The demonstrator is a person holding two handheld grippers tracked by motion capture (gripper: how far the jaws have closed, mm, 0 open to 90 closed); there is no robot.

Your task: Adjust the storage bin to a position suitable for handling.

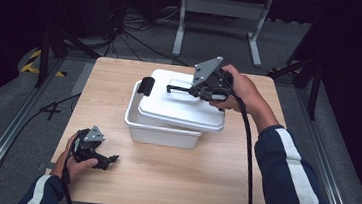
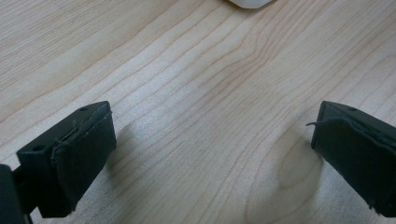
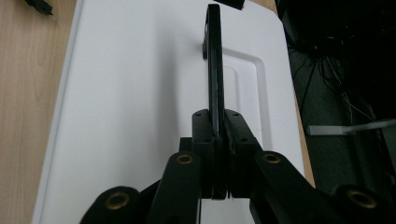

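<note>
A white plastic box (image 1: 161, 132) stands in the middle of the wooden table (image 1: 201, 179). Its white lid (image 1: 178, 107) lies askew over it, shifted to the right and raised. My right gripper (image 1: 195, 90) is shut on the lid's thin black handle (image 1: 178, 88). In the right gripper view the handle (image 3: 214, 60) runs upright between my closed jaws (image 3: 215, 126) over the lid (image 3: 140, 93). My left gripper (image 1: 108, 160) rests near the table's front left corner, open, with only bare wood between its fingers (image 2: 79, 149).
A black latch (image 1: 145, 86) sticks up at the box's left end. A corner of the box (image 2: 250, 2) peeks in at the top of the left gripper view. Beyond the table are a white stand (image 1: 222, 15) and cables on the floor.
</note>
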